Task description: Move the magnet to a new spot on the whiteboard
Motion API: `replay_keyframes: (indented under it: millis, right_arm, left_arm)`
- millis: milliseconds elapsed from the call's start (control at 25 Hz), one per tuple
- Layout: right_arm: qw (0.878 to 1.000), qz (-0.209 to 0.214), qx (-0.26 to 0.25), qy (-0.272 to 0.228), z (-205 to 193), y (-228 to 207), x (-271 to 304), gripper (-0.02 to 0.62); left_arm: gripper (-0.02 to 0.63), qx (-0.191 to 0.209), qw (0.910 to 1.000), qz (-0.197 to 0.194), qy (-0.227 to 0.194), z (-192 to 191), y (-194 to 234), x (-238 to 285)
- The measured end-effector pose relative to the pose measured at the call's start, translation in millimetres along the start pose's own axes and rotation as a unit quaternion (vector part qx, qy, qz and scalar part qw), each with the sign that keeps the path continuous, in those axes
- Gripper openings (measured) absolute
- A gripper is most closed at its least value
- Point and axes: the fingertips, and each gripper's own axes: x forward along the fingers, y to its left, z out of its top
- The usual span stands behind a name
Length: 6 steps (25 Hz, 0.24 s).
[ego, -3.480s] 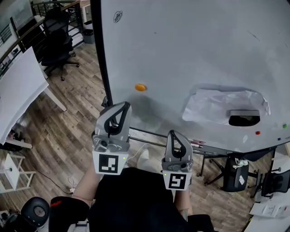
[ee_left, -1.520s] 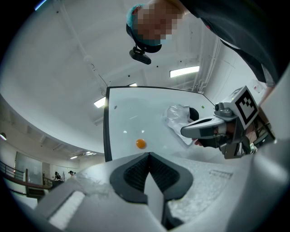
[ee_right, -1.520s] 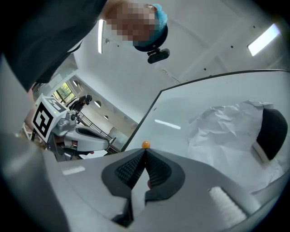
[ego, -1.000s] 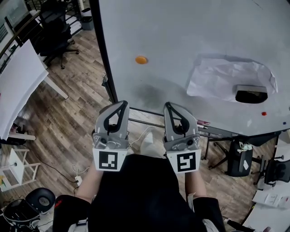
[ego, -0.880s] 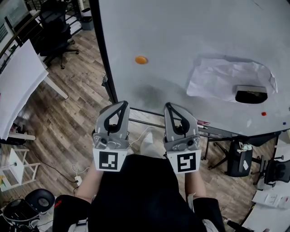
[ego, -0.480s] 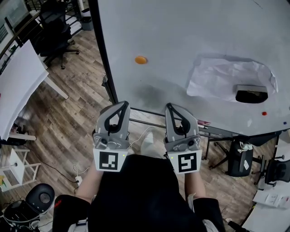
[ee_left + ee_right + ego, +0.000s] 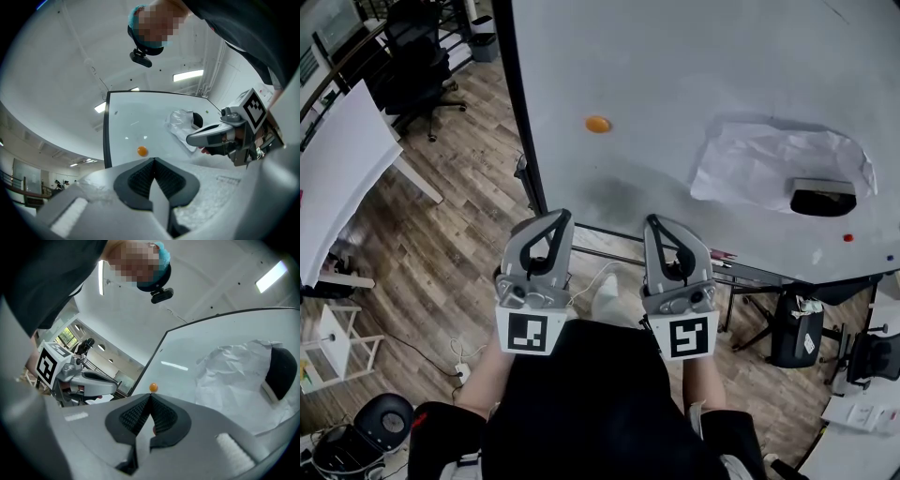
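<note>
Two hand-held grippers: left hand-held gripper (image 7: 559, 217) and right hand-held gripper (image 7: 652, 223), side by side in front of the person's torso, tips toward the whiteboard (image 7: 703, 66)
Left state: jaws closed, pads together, nothing between them (image 7: 153, 161)
Right state: jaws closed, pads meeting at the tip, nothing held (image 7: 150, 397)
Magnet: orange magnet (image 7: 598, 124) stuck on the whiteboard's left part, near the black left edge, well apart from both tips
Magnet in gripper views: sits just above the closed tips in the left gripper view (image 7: 142, 151) and in the right gripper view (image 7: 153, 387), not touched
Contact: neither hand-held gripper touches the whiteboard
Paper: crumpled white sheet (image 7: 764, 169) on the board, right of the magnet
Dark block: black block with a grey top (image 7: 822, 198) on the sheet's right end
Red dot: small red marker (image 7: 848, 238) below that block
Floor: wood planks (image 7: 441, 234) left of the board
Chair: black office chair (image 7: 417, 61) at top left
</note>
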Motion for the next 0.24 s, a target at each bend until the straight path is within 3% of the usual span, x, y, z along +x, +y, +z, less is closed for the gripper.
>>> replay_keyframes:
  millis: [240]
  right_arm:
    - [1.0, -0.002, 0.002, -0.004, 2.0, 3.5, 2.7, 0.0]
  left_arm:
    - [0.002, 0.0, 1.0, 0.0, -0.001, -0.1, 2.6, -1.6]
